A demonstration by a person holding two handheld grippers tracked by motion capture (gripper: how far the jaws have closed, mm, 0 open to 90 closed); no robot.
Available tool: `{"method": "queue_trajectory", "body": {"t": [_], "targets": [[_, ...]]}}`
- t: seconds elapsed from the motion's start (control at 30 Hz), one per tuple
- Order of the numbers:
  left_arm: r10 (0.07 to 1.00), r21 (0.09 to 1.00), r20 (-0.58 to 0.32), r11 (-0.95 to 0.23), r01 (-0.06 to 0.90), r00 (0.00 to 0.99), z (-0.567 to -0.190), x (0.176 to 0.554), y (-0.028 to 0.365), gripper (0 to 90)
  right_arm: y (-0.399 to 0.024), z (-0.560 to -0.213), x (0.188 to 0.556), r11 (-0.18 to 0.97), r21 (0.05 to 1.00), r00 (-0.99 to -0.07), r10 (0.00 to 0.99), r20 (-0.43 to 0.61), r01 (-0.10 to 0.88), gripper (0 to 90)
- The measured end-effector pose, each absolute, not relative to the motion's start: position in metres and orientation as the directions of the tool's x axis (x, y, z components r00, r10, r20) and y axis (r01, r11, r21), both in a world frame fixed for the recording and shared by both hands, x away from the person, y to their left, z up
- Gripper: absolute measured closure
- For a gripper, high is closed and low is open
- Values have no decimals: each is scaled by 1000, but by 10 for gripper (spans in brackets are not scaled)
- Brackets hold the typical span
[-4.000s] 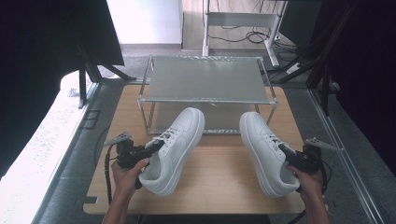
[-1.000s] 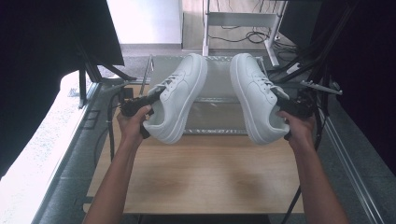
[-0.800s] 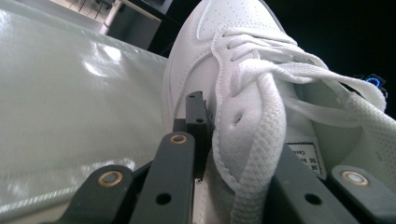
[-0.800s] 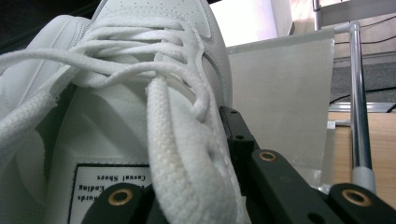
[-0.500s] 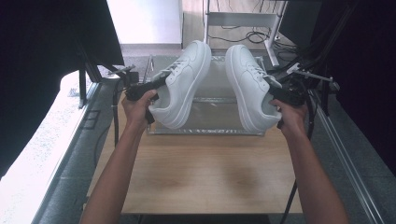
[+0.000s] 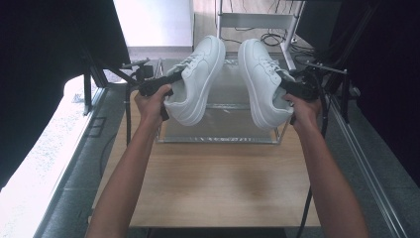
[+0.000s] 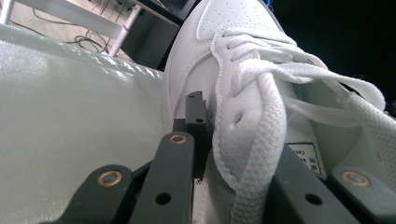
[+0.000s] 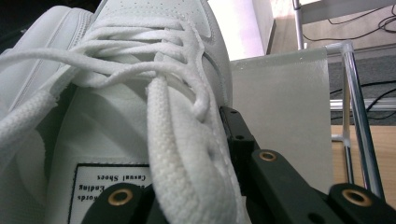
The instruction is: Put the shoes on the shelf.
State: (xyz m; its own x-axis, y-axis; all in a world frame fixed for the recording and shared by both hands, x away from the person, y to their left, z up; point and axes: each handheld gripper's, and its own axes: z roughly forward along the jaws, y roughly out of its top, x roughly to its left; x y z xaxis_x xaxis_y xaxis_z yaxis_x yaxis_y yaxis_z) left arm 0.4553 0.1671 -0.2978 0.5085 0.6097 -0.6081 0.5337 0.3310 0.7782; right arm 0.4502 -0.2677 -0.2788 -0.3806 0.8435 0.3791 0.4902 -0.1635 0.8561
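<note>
I see a wooden table (image 6: 213,183) carrying a metal-framed rack (image 6: 223,99), cables on the floor beyond. My left gripper (image 6: 166,84) clamps the left sneaker (image 6: 198,79); my right gripper (image 6: 292,89) clamps the right sneaker (image 6: 262,84), both raised over the rack. The right gripper view reveals its tongue label (image 8: 112,189).

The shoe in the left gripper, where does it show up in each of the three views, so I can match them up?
High view: the left shoe is upper centre-left, held above the shelf rack by the left gripper.
Left gripper view: its laces and side take up the centre and right, clamped between the jaws.
Right gripper view: I cannot pick it out; the shoe there is the right gripper's own.
Shared landmark: the rack's frosted top.
</note>
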Motion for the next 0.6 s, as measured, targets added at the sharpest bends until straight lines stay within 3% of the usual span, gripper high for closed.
{"method": "queue_trajectory", "body": {"t": [0.6], "targets": [[685,781,-583,325,533,437,-284,482,152,830,-241,-270,488,-145,847,-341,870,355,511,863]]}}
